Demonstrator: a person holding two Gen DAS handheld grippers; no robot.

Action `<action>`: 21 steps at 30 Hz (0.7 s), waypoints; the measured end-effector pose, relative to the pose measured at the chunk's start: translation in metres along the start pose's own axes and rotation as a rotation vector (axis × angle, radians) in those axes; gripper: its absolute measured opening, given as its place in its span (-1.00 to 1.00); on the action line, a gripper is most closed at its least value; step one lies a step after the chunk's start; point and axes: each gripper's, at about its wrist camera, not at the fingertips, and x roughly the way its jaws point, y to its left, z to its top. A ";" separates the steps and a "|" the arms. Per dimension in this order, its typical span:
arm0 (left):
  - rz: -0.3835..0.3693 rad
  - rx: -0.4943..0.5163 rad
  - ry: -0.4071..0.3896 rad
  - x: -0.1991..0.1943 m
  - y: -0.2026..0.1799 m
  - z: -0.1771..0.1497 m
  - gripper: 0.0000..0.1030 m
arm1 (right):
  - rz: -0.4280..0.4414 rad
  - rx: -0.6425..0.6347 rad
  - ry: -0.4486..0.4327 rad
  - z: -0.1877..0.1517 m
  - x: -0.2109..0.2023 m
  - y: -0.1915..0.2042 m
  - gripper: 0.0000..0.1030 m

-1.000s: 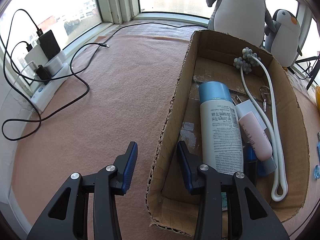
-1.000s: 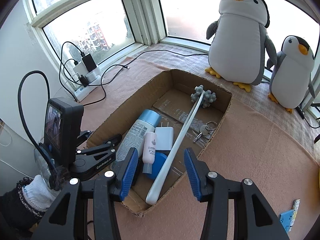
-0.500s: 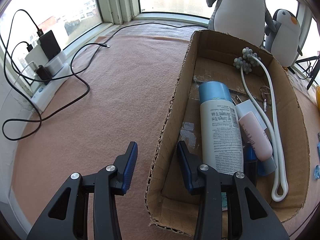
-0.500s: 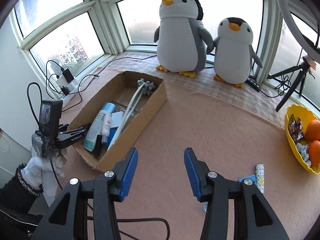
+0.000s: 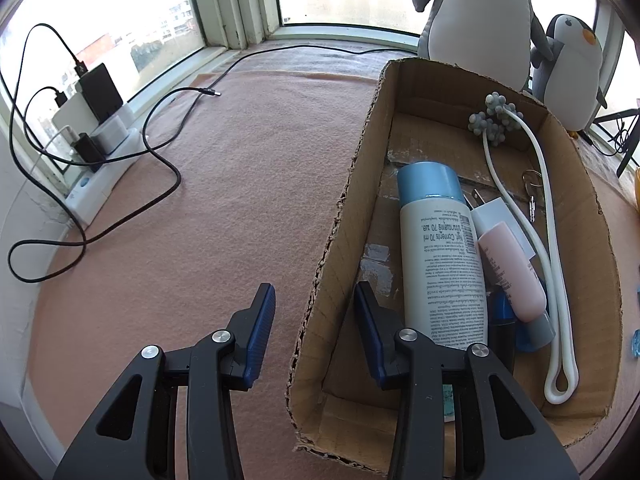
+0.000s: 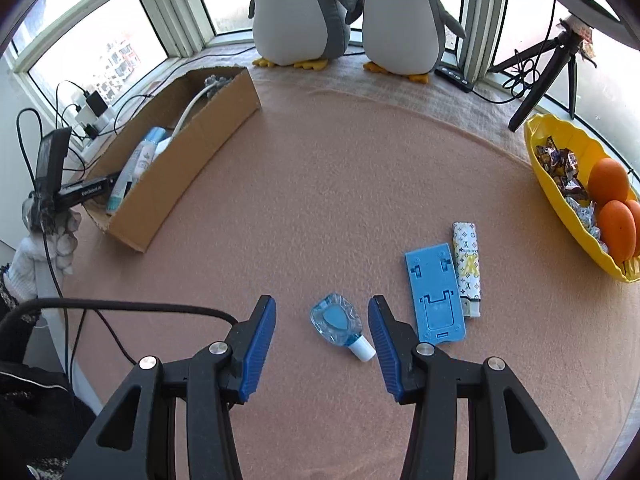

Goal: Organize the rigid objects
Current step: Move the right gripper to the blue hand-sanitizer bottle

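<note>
A cardboard box (image 5: 348, 216) holds a white spray bottle with a blue cap (image 5: 440, 256), a pink tube (image 5: 510, 268), a white plug (image 5: 496, 216), keys (image 5: 532, 188) and a white looped cord (image 5: 548, 220). My left gripper (image 5: 314, 300) is open and straddles the box's left wall, its pads clear of the cardboard. My right gripper (image 6: 321, 304) hangs open over the pink cloth. A small clear blue bottle with a white cap (image 6: 338, 326) lies between its fingers, untouched. To its right lie a blue phone stand (image 6: 434, 292) and a patterned lighter (image 6: 466, 266).
Two plush penguins (image 6: 304, 8) stand at the back by the window. A yellow bowl (image 6: 560, 200) with oranges and sweets sits at the right edge, behind it a tripod (image 6: 548, 76). A power strip (image 5: 100, 176) with loose cables lies left of the box. A gloved hand (image 6: 44, 248) holds the left gripper.
My right gripper has swung away from the box and across the cloth to the right; it now hangs over the small blue bottle. The left gripper has stayed put.
</note>
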 end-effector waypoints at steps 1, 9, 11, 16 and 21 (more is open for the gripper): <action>0.001 0.002 0.000 0.000 0.000 0.000 -0.24 | -0.006 -0.014 0.011 -0.002 0.004 0.000 -0.14; 0.003 0.003 0.002 0.000 -0.001 0.000 -0.24 | -0.055 -0.091 0.107 -0.006 0.043 0.002 -0.15; 0.002 0.004 0.002 0.000 0.000 0.000 -0.24 | -0.061 -0.102 0.124 -0.006 0.051 0.002 -0.14; 0.004 0.003 0.001 0.000 -0.001 -0.001 -0.24 | -0.063 -0.112 0.137 -0.008 0.058 0.001 -0.14; 0.002 0.002 0.002 0.000 -0.001 0.000 -0.24 | -0.055 -0.094 0.140 -0.008 0.056 -0.002 -0.26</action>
